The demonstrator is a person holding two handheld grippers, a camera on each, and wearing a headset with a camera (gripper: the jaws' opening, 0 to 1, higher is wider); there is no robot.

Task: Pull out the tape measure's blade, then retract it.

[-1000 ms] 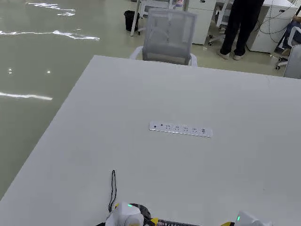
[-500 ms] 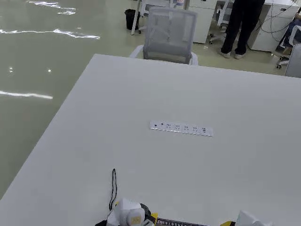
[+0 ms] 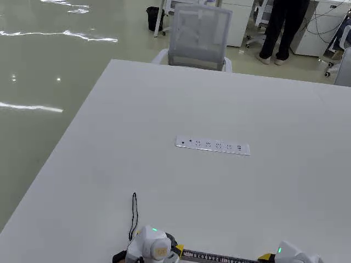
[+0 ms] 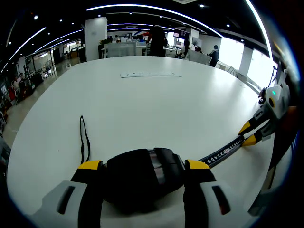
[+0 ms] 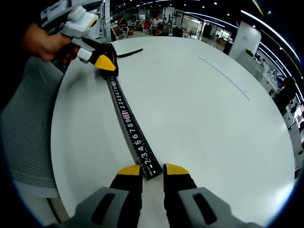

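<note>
My left gripper [image 4: 142, 166] is shut on the black tape measure case [image 4: 142, 178], which rests low on the white table [image 4: 156, 104]. The dark numbered blade [image 5: 127, 122] runs out flat across the table from the case to my right gripper [image 5: 153, 170], which is shut on the blade's end. In the head view the left gripper [image 3: 153, 251], the blade [image 3: 219, 257] and the right gripper [image 3: 293, 255] line up along the bottom edge. The case's black wrist strap [image 3: 133, 216] lies loose on the table beyond the left gripper.
A white power strip [image 3: 213, 146] lies flat mid-table. A grey mesh chair [image 3: 197, 33] stands at the far edge, and a person stands [image 3: 279, 27] beyond it. The table's left edge [image 3: 66, 142] drops to a shiny floor. A hand [image 5: 45, 45] holds the left gripper.
The head camera has tipped down slightly, so both grippers show a little more. The blade's drawn-out length and the grippers' spacing look unchanged.
</note>
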